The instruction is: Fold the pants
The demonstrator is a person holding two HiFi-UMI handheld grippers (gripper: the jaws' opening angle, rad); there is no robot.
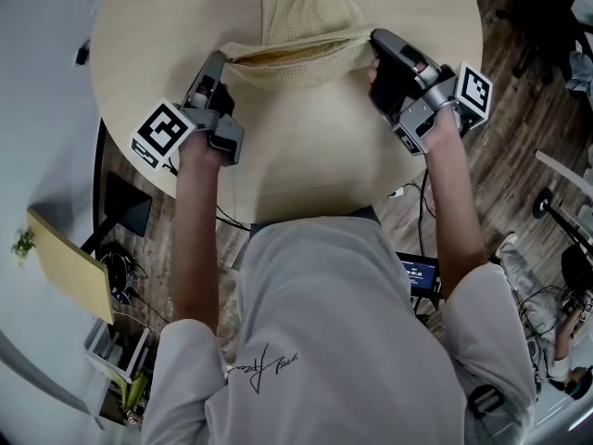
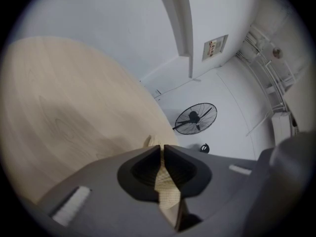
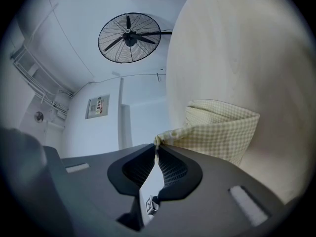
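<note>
Head view: pale yellow checked pants (image 1: 306, 17) lie toward the far edge of a round wooden table (image 1: 306, 156). Their near edge is lifted and stretched between the two tongs. At the fabric's left corner, the left gripper (image 1: 222, 57) has its jaws closed on a strip of checked cloth. At the right corner, the right gripper (image 1: 374, 37) has its jaws pinched on the cloth's tip. Whether the lifted edge is waistband or hem is unclear. A floor fan (image 3: 129, 37) stands beyond the table.
</note>
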